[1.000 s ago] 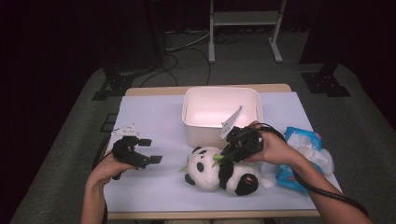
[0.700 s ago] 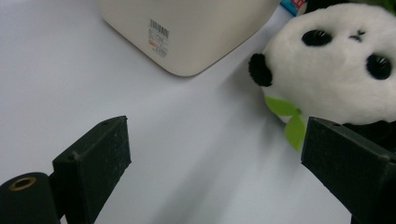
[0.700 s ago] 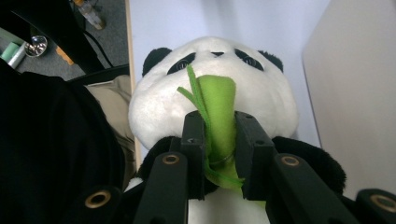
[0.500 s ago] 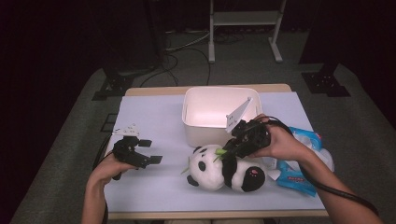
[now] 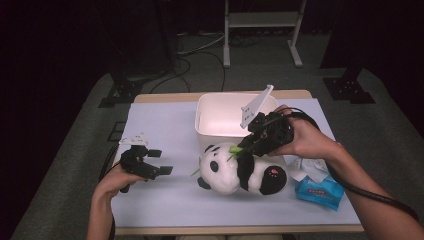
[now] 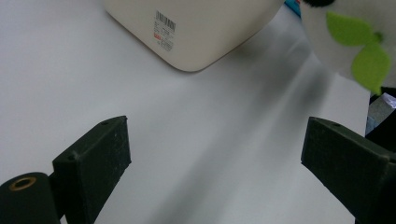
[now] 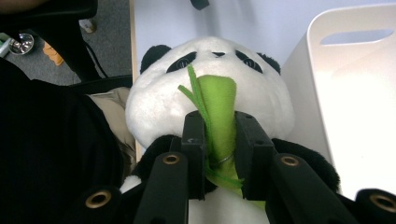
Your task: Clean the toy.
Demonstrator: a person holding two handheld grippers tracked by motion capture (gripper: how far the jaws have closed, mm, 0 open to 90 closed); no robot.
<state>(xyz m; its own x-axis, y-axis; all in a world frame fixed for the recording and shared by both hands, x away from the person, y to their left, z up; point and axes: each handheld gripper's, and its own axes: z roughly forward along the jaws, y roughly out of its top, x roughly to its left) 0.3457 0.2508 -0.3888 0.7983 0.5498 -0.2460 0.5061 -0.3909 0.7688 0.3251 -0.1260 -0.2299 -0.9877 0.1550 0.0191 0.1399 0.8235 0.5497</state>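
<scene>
A black-and-white panda plush [image 5: 235, 172] lies on the pale table cover just in front of the white bin [image 5: 210, 112]. My right gripper [image 5: 246, 148] is shut on the green felt bamboo [image 7: 218, 105] at the panda's chest, and the panda's head [image 7: 210, 79] hangs beyond the jaws. The bin's wall [image 7: 355, 102] stands right beside it. At the left of the table my left gripper [image 5: 161, 161] rests open, nothing between its jaws. Ahead of the left gripper [image 6: 219, 158] are the bin's corner [image 6: 196, 32] and the panda's green leaves [image 6: 362, 51].
A blue tissue pack [image 5: 320, 192] and a crumpled clear wrapper [image 5: 312, 167] lie at the right, under my right forearm. The table's front edge [image 5: 225, 230] runs close to the person. Dark stands and cables sit on the floor beyond.
My right gripper has drawn up and toward the bin with the bamboo in it, tugging the panda slightly with it. The left gripper has stayed still.
</scene>
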